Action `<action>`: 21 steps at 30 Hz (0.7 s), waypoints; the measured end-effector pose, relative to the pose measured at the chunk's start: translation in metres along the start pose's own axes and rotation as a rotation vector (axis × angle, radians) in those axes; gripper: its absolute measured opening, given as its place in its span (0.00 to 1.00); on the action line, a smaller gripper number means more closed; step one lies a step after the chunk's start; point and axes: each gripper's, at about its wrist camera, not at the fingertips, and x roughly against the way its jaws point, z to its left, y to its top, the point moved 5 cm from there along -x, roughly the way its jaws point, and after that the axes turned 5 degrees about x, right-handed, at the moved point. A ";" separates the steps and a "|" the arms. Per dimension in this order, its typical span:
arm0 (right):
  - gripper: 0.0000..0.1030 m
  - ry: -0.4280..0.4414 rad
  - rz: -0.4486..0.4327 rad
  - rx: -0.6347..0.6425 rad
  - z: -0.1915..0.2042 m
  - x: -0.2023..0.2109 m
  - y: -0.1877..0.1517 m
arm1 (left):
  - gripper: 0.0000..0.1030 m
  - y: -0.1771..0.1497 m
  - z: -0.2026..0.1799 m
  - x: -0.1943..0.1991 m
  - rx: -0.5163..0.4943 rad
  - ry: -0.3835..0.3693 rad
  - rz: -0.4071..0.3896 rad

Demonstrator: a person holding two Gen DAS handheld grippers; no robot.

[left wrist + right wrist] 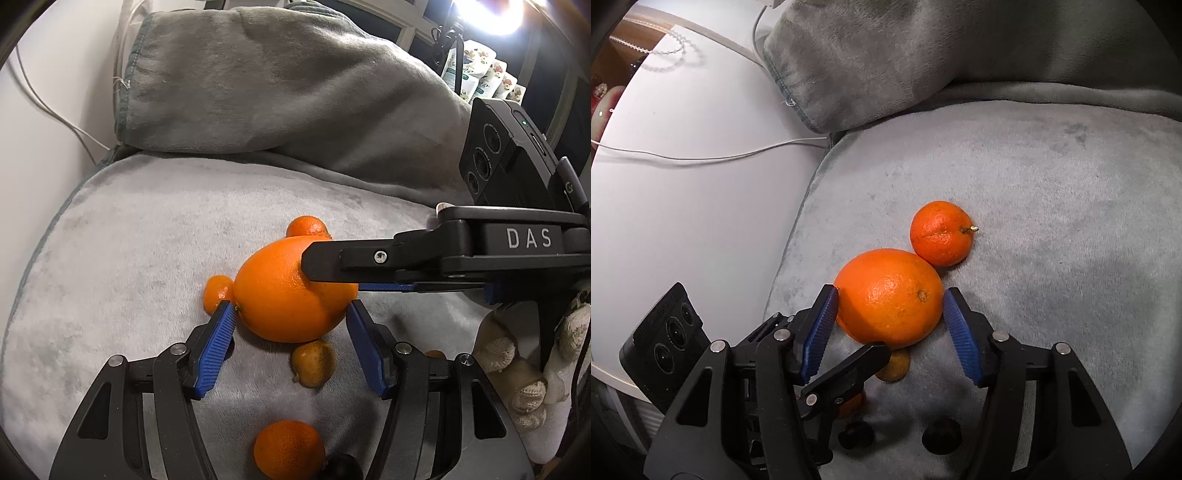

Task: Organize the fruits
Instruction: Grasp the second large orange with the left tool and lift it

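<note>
A large orange lies on a grey plush cushion, and it also shows in the right wrist view. My left gripper is open with its blue pads on either side of the orange's near end. My right gripper is open around the same orange from the right; its fingers reach in over the fruit. Small tangerines lie behind the orange, at its left and near me. A yellowish small fruit lies in front of the orange.
A grey pillow leans at the back of the cushion. A white surface with a thin cable lies left of the cushion. Two dark small fruits sit at the near edge. A gloved hand holds the right gripper.
</note>
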 end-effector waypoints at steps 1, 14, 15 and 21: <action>0.59 0.002 -0.001 -0.002 -0.001 0.001 -0.001 | 0.56 0.000 -0.002 0.001 -0.009 -0.002 -0.004; 0.58 0.011 -0.019 0.008 0.004 0.013 -0.004 | 0.56 0.000 -0.007 0.010 -0.033 0.012 -0.025; 0.58 0.012 -0.021 0.009 0.004 0.015 -0.005 | 0.56 0.000 -0.009 0.010 -0.035 0.011 -0.027; 0.58 0.008 -0.055 0.014 0.001 0.036 -0.007 | 0.56 0.005 -0.025 0.016 -0.049 -0.014 -0.048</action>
